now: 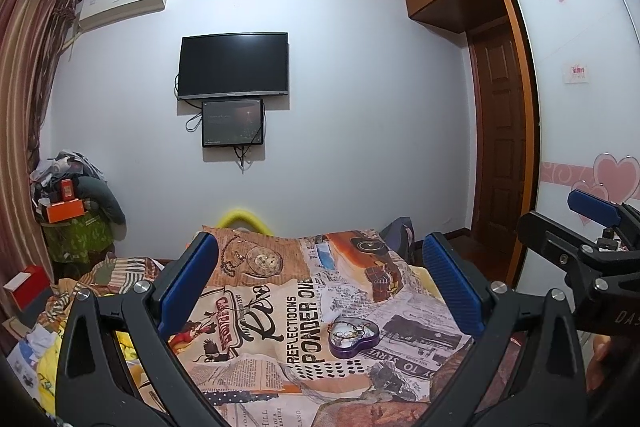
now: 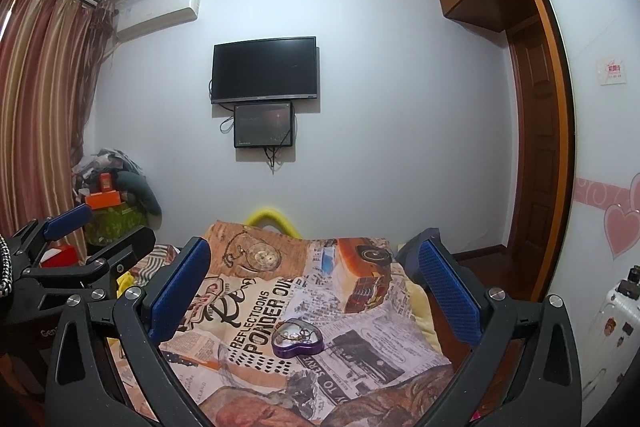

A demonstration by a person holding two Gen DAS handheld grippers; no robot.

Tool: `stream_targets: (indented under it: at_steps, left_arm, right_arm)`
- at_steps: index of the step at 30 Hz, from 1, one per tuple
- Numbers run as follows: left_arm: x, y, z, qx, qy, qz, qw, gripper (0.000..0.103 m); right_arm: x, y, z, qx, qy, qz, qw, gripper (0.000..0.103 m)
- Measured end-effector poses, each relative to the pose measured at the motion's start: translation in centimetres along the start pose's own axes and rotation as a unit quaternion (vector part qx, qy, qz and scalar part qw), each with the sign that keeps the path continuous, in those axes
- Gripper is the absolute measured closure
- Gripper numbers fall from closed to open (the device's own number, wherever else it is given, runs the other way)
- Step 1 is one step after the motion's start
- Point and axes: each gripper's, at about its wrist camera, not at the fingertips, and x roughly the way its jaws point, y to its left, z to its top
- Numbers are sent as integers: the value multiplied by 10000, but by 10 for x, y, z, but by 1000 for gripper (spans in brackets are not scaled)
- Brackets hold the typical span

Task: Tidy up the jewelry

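Both the left tongs (image 1: pixel 320 287) and the right tongs (image 2: pixel 316 287) are hovering released above the printed bedspread (image 1: pixel 280 307), where a purple heart-shaped tin (image 1: pixel 354 337) of jewelry (image 1: pixel 348 333) is sitting uncovered.

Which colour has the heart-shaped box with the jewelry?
Purple. The heart-shaped box shows best in the right wrist view, lying open on the printed cloth.

Purple heart-shaped tin (image 1: pixel 353 338): one, open on the cloth, jewelry inside tangled, pieces too small to count.
Black two-finger grippers with blue pads: two, left gripper (image 1: pixel 320 281) and right gripper (image 2: pixel 316 287).
Black wall-mounted screens: two, a large television (image 1: pixel 233 65) and a smaller monitor (image 1: pixel 232 123) below it.
White wall air conditioner (image 1: pixel 124 1): one.
Newspaper-print cloth (image 1: pixel 280 307): one.
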Motion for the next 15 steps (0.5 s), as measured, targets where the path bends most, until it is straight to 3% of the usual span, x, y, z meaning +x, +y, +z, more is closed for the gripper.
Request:
stream_targets:
  at_steps: [15]
  left_arm:
    - [3,1,0,-21,62,-36,10000,0]
  right_arm:
    - [0,0,0,-9,47,27,10000,0]
